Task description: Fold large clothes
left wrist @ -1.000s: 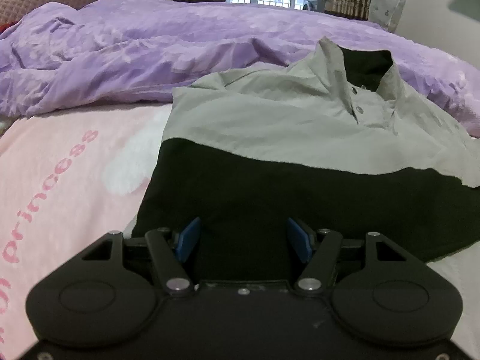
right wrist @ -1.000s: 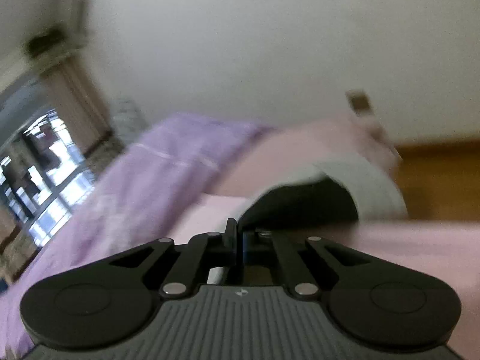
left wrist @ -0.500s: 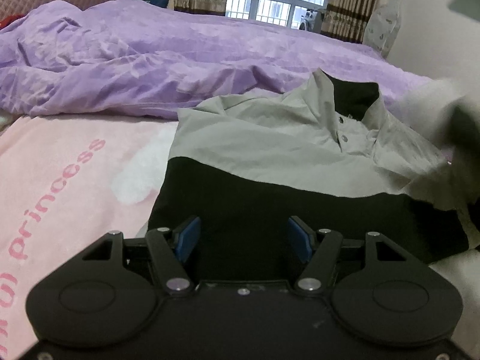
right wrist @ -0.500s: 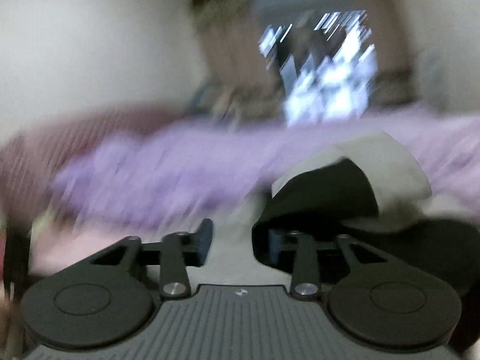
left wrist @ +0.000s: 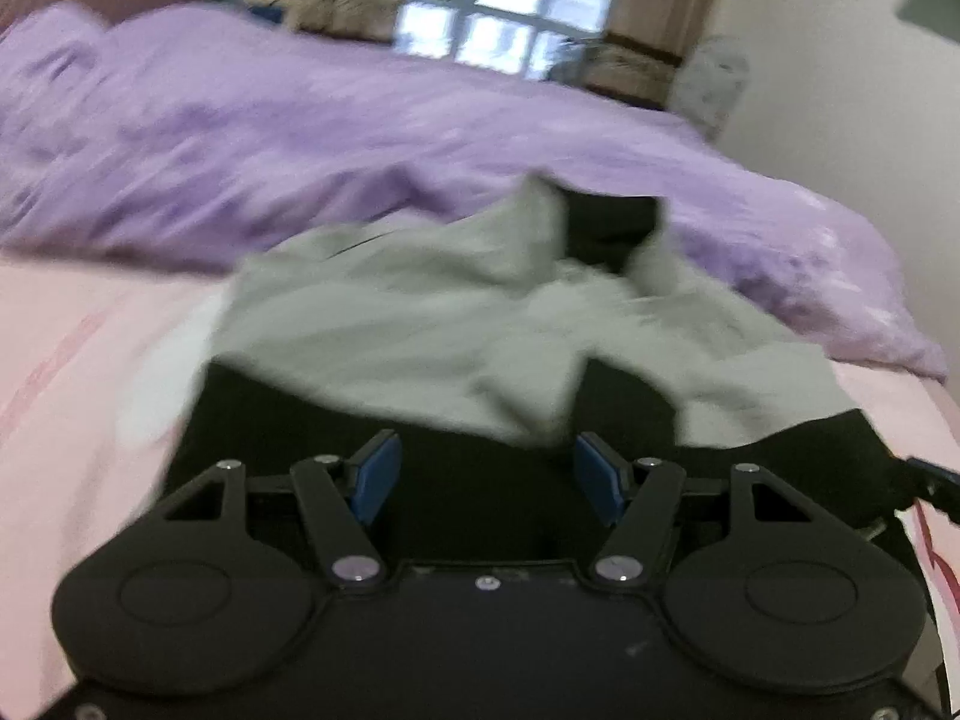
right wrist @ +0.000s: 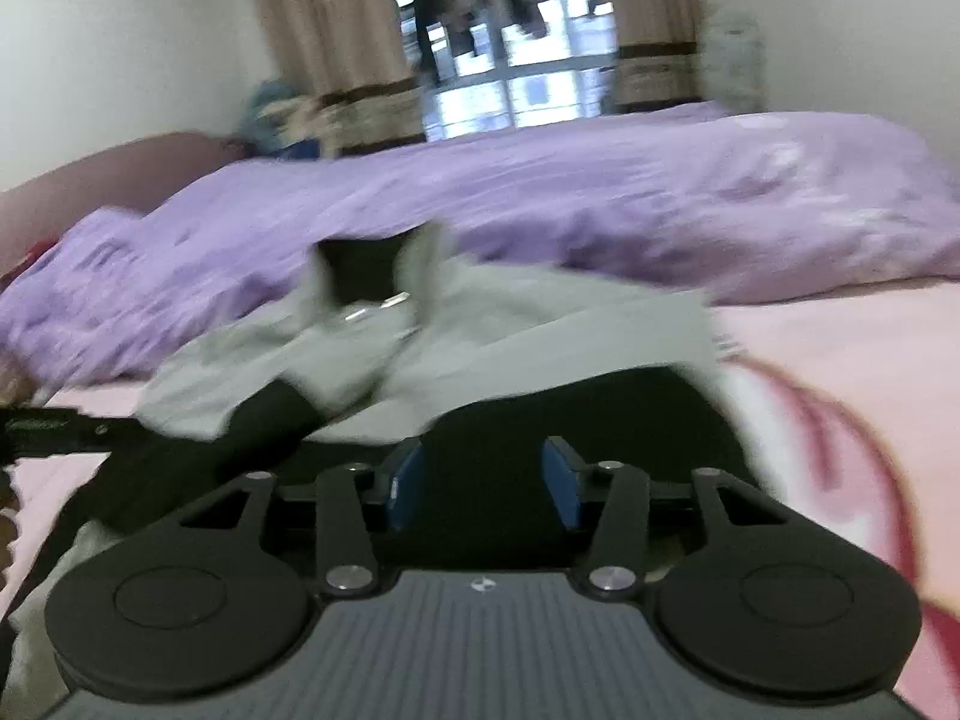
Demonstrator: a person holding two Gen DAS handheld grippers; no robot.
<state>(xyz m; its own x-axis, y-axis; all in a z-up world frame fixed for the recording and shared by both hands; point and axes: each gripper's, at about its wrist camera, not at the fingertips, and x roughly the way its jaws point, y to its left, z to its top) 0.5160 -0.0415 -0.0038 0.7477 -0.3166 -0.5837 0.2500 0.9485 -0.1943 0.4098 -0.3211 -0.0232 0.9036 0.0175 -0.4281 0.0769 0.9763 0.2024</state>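
A grey and black polo shirt (left wrist: 420, 324) lies on the pink bed sheet (left wrist: 78, 396), collar toward the far side. Its right sleeve (left wrist: 606, 384) is folded over onto the chest. My left gripper (left wrist: 489, 474) is open and empty just above the black hem at the near edge. My right gripper (right wrist: 483, 483) is open and empty over the black lower part of the shirt (right wrist: 540, 360). The folded sleeve (right wrist: 270, 414) shows at its left. Both views are motion blurred.
A rumpled purple duvet (left wrist: 300, 168) lies behind the shirt across the bed. A window with brown curtains (right wrist: 498, 60) is at the back. A dark red headboard (right wrist: 120, 162) is at the far left. The other gripper's edge (left wrist: 930, 480) shows at right.
My right gripper carried the sleeve over onto the shirt's chest, opened and let it go. My left gripper stayed open and moved slightly along the hem.
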